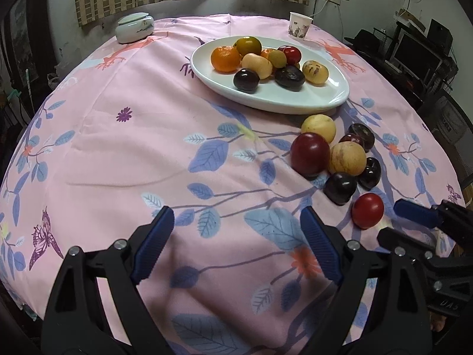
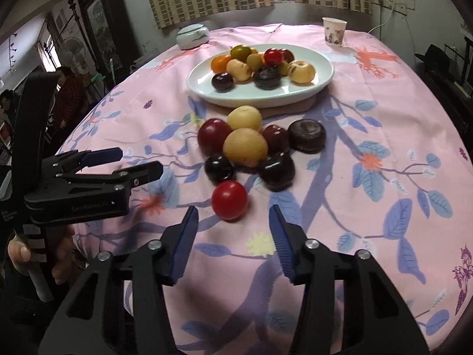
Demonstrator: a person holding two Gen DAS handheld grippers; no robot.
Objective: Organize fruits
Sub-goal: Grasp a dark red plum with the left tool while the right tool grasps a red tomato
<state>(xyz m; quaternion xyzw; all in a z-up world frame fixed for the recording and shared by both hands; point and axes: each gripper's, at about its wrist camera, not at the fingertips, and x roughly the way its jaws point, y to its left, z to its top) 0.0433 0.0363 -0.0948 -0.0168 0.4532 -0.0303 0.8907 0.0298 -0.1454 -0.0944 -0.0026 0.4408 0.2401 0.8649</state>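
A white oval plate [image 1: 266, 103] [image 2: 207, 94] at the far middle of the pink floral tablecloth holds several fruits: orange, yellow, green, red and dark purple. In front of it a loose cluster of red, yellow and dark fruits [image 1: 343, 156] [image 2: 245, 148] lies on the cloth. Nearest to me is a small red fruit [image 1: 367, 210] [image 2: 230, 199]. My right gripper [image 2: 233, 210] is open, its blue pads either side of that fruit's near edge and not touching it. My left gripper [image 1: 236, 211] stands open over bare cloth, left of the cluster.
A paper cup [image 1: 299, 25] [image 2: 334, 31] stands at the back right and a lidded ceramic jar [image 1: 134, 26] [image 2: 192, 36] at the back left. People [image 2: 69, 94] are beyond the table's left edge. Shelves with a monitor [image 1: 414, 53] stand to the right.
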